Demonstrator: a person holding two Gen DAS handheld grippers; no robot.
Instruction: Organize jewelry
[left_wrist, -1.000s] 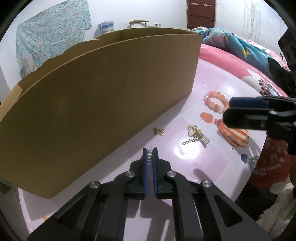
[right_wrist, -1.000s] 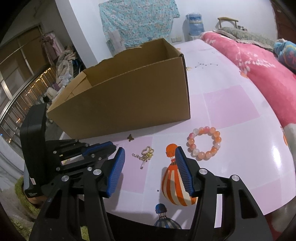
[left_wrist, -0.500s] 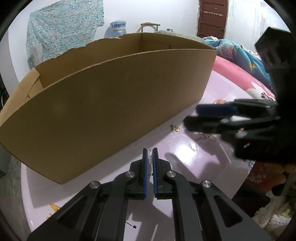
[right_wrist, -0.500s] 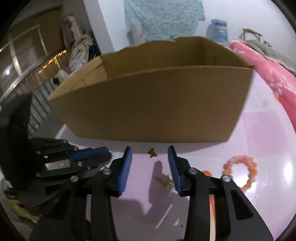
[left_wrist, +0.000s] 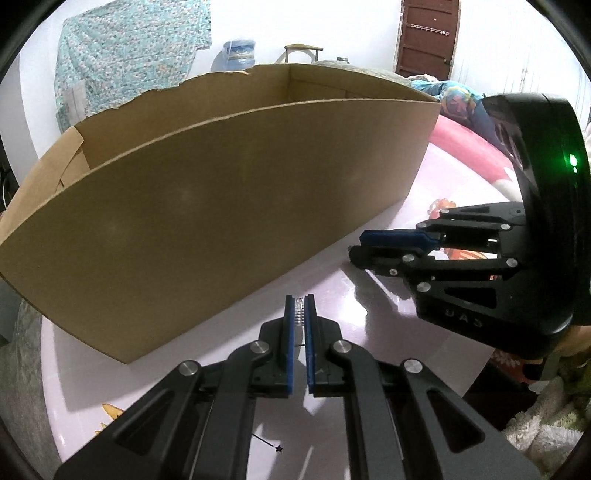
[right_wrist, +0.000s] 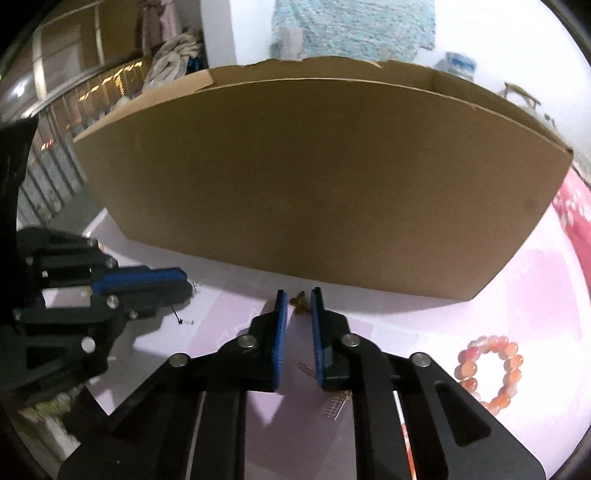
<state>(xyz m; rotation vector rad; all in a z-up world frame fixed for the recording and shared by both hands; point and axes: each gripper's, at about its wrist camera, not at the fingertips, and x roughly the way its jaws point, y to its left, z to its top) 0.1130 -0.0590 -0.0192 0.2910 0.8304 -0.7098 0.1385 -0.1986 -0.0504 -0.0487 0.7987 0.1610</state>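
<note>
On the glossy pink table (left_wrist: 369, 332), against the near wall of an open cardboard box (left_wrist: 240, 206): jewelry pieces and two hand-held grippers

- Left gripper (left_wrist: 299, 314): jaws narrow, clamped on a small silver ridged piece (left_wrist: 299, 312), as one second ago; the box rim has dropped in its view, so more of the interior shows
- Right gripper (right_wrist: 299, 306): jaws have drawn in from wide to narrow within the last second; a small gold charm (right_wrist: 298, 303) sits between the tips on the table at the foot of the box; whether the pads press it cannot be told. A second ago this gripper stood further back over the striped balloon print, with the charm well ahead
- Beaded bracelet (right_wrist: 491, 373), pink and orange: on the table to the right gripper's right, apart from the box; in the left view only a few beads show behind the right gripper
- Gold chain piece with silver ridged tag (right_wrist: 336, 406): under the right gripper's fingers, mostly hidden; open to view a second ago
- Box contents: not visible from either camera
- Tiny pale bits on the table by the left gripper's tip in the right view: too small to identify
</note>
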